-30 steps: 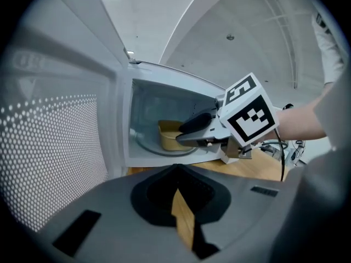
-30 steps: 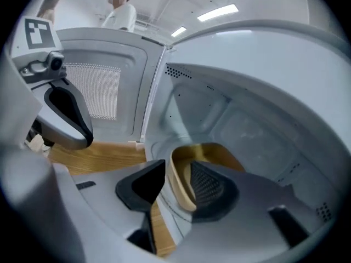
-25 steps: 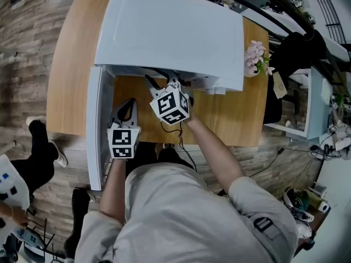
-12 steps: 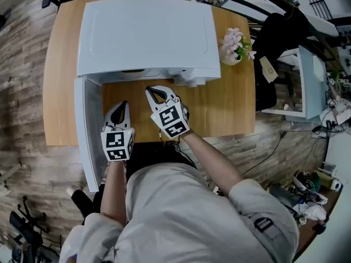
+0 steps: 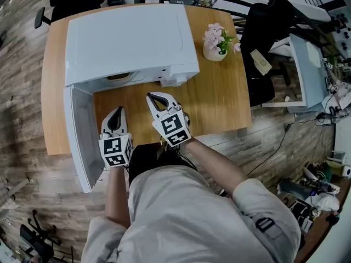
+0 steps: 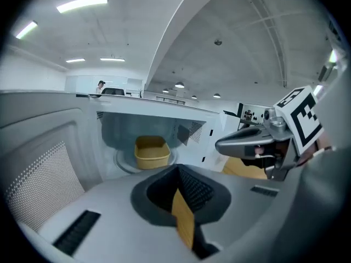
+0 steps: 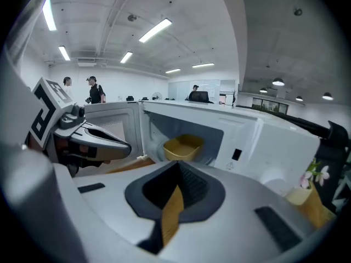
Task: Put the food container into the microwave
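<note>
Over the tabletop (image 5: 219, 108), the left gripper (image 5: 116, 110) has its fingers pressed together on nothing, and the right gripper (image 5: 151, 96) the same. Beyond them the microwave (image 5: 129, 37) has its door (image 5: 82, 136) open. The yellow food container (image 6: 152, 152) sits inside on the glass plate (image 6: 122, 159) and looks bare within. In the head view the microwave's top hides most of it.

In the head view, the white box-shaped microwave (image 5: 129, 37) hides its own cavity under its top; only a sliver of the tan plastic food container (image 5: 118, 76) shows. In the right gripper view, the picture's dark rim crops a pot of pink flowers (image 7: 308, 196); distant people (image 7: 94, 91) are too small to detail.
</note>
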Action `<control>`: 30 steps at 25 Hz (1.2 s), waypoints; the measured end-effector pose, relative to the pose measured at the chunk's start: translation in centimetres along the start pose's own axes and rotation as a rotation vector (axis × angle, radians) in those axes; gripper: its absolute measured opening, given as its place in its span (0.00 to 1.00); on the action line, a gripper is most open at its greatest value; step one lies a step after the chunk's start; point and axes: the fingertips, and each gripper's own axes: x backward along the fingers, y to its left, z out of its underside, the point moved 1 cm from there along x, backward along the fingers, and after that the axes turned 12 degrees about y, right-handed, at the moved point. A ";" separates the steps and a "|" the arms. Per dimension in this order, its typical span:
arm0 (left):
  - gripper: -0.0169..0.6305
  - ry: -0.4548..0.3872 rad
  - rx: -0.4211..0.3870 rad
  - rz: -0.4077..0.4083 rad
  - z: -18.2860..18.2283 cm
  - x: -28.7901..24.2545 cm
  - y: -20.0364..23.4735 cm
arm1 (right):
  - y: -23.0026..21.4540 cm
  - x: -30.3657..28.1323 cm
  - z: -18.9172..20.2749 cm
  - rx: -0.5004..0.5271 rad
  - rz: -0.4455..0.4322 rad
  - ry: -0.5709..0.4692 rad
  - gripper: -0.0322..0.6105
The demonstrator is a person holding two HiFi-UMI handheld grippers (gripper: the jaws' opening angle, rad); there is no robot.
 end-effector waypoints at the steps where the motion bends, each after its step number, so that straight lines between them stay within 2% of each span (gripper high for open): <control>1: 0.05 -0.004 -0.004 0.000 -0.2 0.1 -0.3 | -0.4 0.6 0.1 -0.008 0.009 -0.008 0.05; 7: 0.05 -0.038 -0.031 0.011 -1.8 0.7 -2.6 | -2.2 4.2 -0.2 -0.034 0.054 -0.076 0.05; 16: 0.05 -0.122 -0.081 0.022 -6.0 2.0 -4.8 | -4.9 8.0 -2.2 -0.082 0.110 -0.180 0.05; 30: 0.05 -0.255 -0.145 0.021 -12.6 4.5 -5.6 | -8.1 11.8 -6.9 -0.110 0.195 -0.322 0.05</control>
